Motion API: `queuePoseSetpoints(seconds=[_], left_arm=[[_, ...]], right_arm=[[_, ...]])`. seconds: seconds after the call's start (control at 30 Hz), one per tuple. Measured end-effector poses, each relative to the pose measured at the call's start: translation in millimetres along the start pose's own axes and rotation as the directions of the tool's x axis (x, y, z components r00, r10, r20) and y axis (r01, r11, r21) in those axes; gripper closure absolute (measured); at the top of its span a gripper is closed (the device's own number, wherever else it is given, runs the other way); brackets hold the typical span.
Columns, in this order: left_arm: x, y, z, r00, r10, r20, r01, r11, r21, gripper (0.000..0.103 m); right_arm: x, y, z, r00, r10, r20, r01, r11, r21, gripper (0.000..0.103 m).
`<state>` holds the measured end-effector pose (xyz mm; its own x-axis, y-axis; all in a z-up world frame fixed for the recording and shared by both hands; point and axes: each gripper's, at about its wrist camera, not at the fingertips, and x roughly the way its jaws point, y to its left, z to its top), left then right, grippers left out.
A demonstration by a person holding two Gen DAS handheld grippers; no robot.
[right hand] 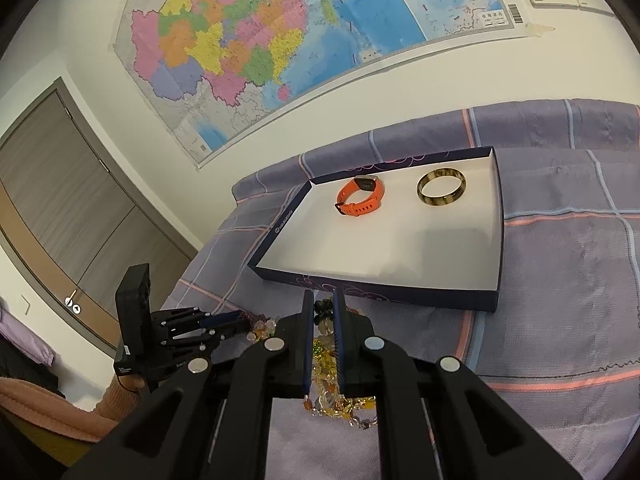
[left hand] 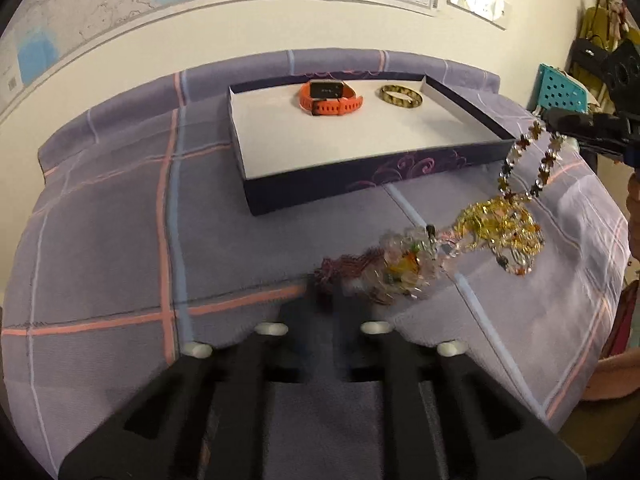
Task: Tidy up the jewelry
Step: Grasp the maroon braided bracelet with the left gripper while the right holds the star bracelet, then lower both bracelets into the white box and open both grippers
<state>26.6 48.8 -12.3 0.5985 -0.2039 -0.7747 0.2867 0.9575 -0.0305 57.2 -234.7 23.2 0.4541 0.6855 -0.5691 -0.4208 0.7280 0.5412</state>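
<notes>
Behind, we are seeing a shallow box [right hand: 497, 240] lying toward the bed's [left hand: 120, 240] far edge, holding an orange watch [right hand: 362, 196] and a mottled bangle [right hand: 441, 187] side by side near its far wall, its near wall standing between them and the jewelry pile [left hand: 420, 256]. Bare plaid bedcover is stretching toward the bed's left edge in the left wrist view. Our right gripper [right hand: 323, 312] is pinching a beaded necklace [left hand: 528, 160], lifting its loop above the pile, while our left gripper [left hand: 324, 296] is sitting nearly pressed together, touching the pile's near end.
</notes>
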Motion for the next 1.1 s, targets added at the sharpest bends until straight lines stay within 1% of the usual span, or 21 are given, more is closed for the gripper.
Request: queuePoseSetpoints(seconds=[0.07, 0.17, 0.3, 0.4, 0.5, 0.6, 0.73, 1.1], left_arm=[[-6, 3, 4, 1.0, -0.011, 0.024, 0.012, 1.0, -0.018, 0.098], [-28, 7, 11, 0.995, -0.052, 0.084, 0.056, 0.997, -0.045, 0.098], [-50, 8, 22, 0.989, -0.055, 0.135, 0.061, 0.997, -0.039, 0.098], [-64, 10, 31, 0.981, -0.087, 0.173, 0.095, 0.995, -0.04, 0.098], [-74, 8, 37, 0.975, -0.09, 0.202, 0.098, 0.995, -0.029, 0.098], [-80, 7, 41, 0.972, -0.091, 0.217, 0.097, 0.995, -0.016, 0.098], [-78, 5, 49, 0.972, -0.087, 0.219, 0.09, 0.996, -0.006, 0.098], [-48, 2, 81, 0.975, -0.099, 0.201, 0.101, 0.995, -0.002, 0.098]], right_arm=[[-1, 0, 0, 1.0, -0.002, 0.002, 0.002, 1.0, -0.003, 0.095], [-3, -1, 1, 1.0, -0.002, 0.008, 0.002, 1.0, -0.005, 0.095], [-3, 0, 3, 1.0, -0.002, 0.013, 0.002, 1.0, -0.009, 0.095], [-5, 2, 5, 1.0, 0.002, 0.018, -0.002, 1.0, -0.015, 0.095], [-7, 2, 8, 1.0, 0.003, 0.024, -0.002, 1.0, -0.02, 0.095], [-9, 3, 11, 1.0, -0.002, 0.027, 0.003, 1.0, -0.027, 0.095], [-10, 4, 17, 0.999, -0.003, 0.034, 0.005, 0.999, -0.038, 0.095], [-13, -1, 48, 0.997, -0.035, 0.066, 0.039, 0.997, -0.064, 0.095]])
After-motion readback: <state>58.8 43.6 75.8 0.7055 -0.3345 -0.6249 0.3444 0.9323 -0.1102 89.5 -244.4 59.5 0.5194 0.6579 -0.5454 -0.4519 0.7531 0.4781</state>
